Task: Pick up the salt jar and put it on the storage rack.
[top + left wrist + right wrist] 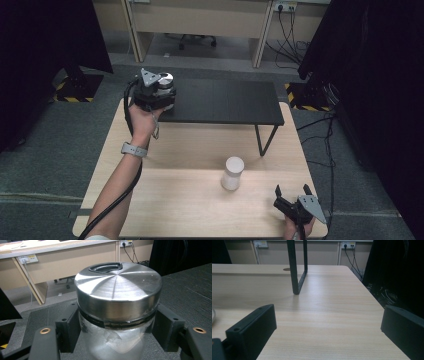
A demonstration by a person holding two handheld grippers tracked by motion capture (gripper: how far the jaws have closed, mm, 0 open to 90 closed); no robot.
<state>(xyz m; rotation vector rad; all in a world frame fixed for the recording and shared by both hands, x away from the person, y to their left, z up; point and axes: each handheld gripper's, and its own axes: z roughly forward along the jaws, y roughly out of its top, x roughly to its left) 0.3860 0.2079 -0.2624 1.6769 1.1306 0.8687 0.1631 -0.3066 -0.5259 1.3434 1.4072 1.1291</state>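
Upright at the upper left of the high view, the jar [117, 315] sits clamped in my left gripper [152, 92] over the shelf's [225, 102] left end; my right gripper [294, 192] gapes empty at lower right.

jar [165, 90] on shelf [225, 102] left end | cup [232, 172] on table [175, 200], before shelf
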